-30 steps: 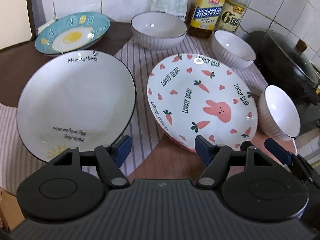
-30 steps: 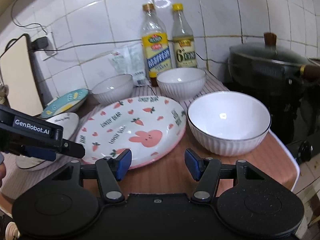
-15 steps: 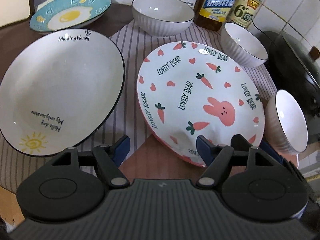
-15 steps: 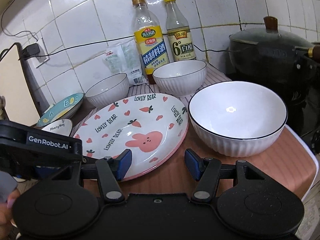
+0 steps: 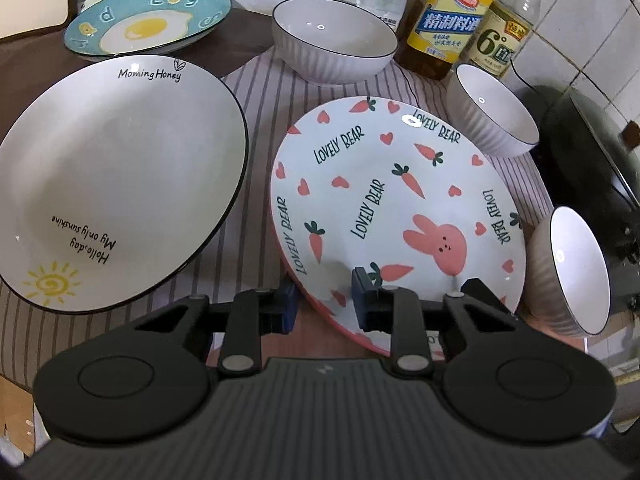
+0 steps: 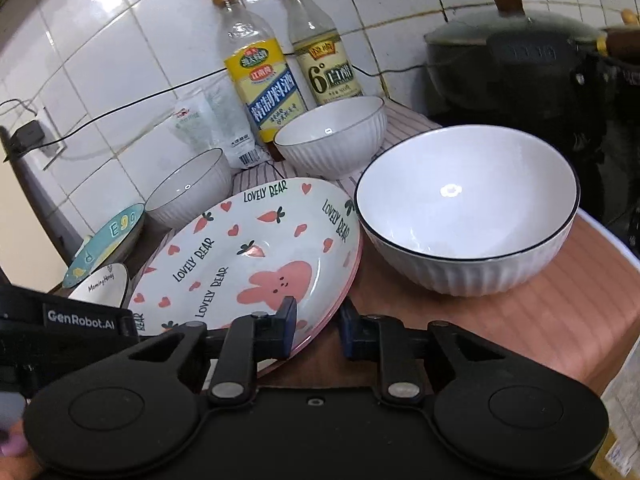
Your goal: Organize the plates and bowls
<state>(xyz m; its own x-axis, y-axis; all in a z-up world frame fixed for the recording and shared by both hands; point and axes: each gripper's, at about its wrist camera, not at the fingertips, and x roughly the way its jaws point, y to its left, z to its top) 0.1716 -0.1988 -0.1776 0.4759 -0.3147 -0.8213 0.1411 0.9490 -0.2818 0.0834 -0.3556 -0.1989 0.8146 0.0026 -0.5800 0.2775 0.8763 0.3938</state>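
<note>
The rabbit-and-carrot plate [image 5: 394, 204] lies at the centre of both views on the striped cloth [image 5: 260, 128] and the brown surface [image 6: 540, 312], its near rim caught from two sides. In the left wrist view the left gripper [image 5: 325, 305] has one blue finger below the rim and the other on the plate's face, at the lower middle of the frame; in the right wrist view the right gripper [image 6: 318, 330] straddles the pink rim at the lower centre. Both pairs of fingers are closing on that rim, and the pads look to be on it already. The risk, as I judge it, is a thin edge grip: glazed ceramic may slip or tip if the two hands lift unevenly, and the ribbed white bowl [image 6: 468, 208] just beside the plate at right could be knocked. The Morning Honey plate [image 5: 116, 184] sits near at left, the egg plate [image 5: 148, 26] at upper left, and two more bowls toward the bottles at the tiled wall. Both grippers point downward, the left more steeply; a fingertip shows at the lower left corner of the right wrist view.
</note>
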